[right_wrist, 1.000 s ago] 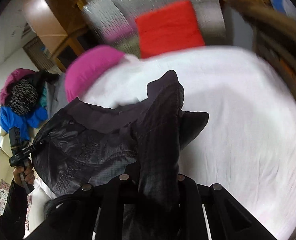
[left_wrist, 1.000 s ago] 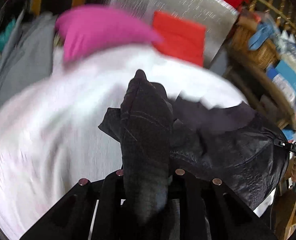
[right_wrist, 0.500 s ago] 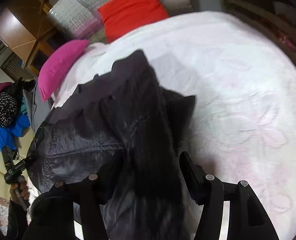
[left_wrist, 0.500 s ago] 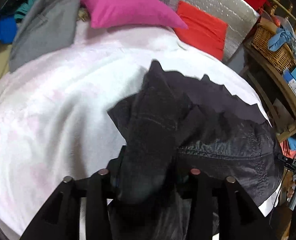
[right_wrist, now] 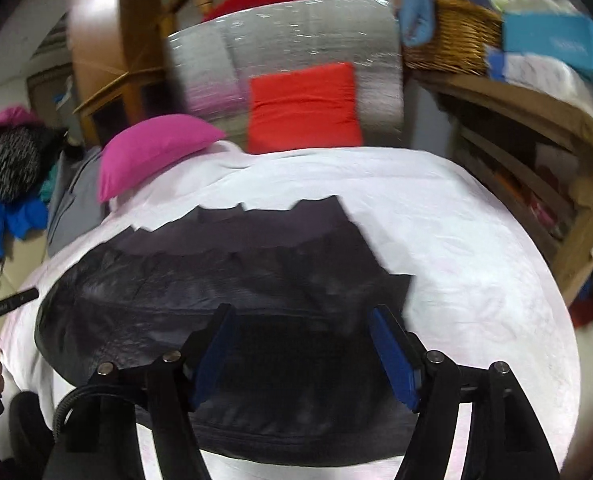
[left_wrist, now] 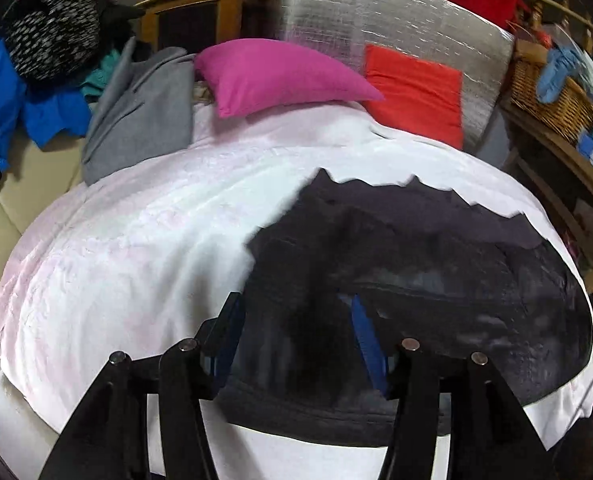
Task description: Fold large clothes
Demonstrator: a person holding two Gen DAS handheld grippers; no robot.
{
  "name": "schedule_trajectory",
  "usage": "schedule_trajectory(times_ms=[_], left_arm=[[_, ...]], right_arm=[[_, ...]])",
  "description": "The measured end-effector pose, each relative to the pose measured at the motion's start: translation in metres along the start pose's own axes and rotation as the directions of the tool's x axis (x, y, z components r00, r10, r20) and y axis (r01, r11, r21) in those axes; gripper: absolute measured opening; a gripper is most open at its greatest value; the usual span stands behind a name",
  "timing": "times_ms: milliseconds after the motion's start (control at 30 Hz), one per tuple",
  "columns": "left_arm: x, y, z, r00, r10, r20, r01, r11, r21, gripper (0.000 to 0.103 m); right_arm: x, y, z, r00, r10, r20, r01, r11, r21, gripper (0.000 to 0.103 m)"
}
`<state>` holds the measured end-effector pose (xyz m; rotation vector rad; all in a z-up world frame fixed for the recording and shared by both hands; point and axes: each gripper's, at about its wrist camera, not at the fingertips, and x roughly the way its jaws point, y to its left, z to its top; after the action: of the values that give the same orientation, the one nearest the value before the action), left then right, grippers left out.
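Both claws, left claw (left_wrist: pixel 296 340) and right claw (right_wrist: pixel 304 356), are opening wide and letting go of the dark jacket (left_wrist: pixel 416 272), now lying folded on the bed (left_wrist: pixel 116 260), so next I'm guessing another fold needing fresh edge grips.

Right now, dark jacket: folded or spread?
Folded. The dark shiny quilted jacket lies flat on the white bedspread, one layer doubled over, its lining edge showing along the far side.

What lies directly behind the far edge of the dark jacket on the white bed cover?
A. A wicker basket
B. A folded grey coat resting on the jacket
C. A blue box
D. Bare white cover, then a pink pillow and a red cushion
D: past the jacket comes bare white cover, then the pink pillow and red cushion.
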<state>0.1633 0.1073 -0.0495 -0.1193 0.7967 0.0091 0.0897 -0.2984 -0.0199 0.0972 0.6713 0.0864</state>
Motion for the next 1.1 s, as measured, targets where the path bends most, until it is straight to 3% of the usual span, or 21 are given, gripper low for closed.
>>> schedule_trajectory(times_ms=[167,333,500,833,967,1033,1100], left_arm=[[0.009,-0.032,-0.016,1.000,0.008,-0.024,-0.007,0.999,0.049,0.056],[0.031,-0.046,-0.030,0.996,0.038,-0.082,-0.031,0.996,0.086,0.056],[0.038,-0.048,-0.039,0.995,0.062,-0.077,-0.054,0.993,0.103,0.057],[0.037,-0.047,-0.043,0.994,0.066,-0.084,-0.057,0.992,0.110,0.059],[0.020,-0.049,-0.039,0.996,0.051,-0.070,-0.045,0.995,0.083,0.059],[0.007,-0.056,-0.037,0.998,0.049,-0.047,-0.045,0.995,0.087,0.066],[-0.011,-0.070,-0.037,0.998,0.060,0.000,-0.059,0.991,0.120,0.080]], right_arm=[[0.025,0.029,-0.024,0.999,-0.008,-0.038,0.008,1.000,-0.016,0.073],[0.052,0.024,-0.047,0.993,-0.044,-0.109,0.044,0.999,-0.006,0.075],[0.051,0.026,-0.054,0.994,-0.061,-0.094,0.056,0.997,-0.054,0.077],[0.050,0.030,-0.051,0.991,-0.062,-0.120,0.056,0.997,-0.049,0.080],[0.028,0.034,-0.044,0.994,-0.040,-0.106,0.039,0.999,-0.010,0.080],[0.012,0.041,-0.042,0.995,-0.035,-0.093,0.034,0.999,-0.013,0.087],[0.000,0.048,-0.042,0.996,-0.024,-0.090,0.023,1.000,-0.016,0.091]])
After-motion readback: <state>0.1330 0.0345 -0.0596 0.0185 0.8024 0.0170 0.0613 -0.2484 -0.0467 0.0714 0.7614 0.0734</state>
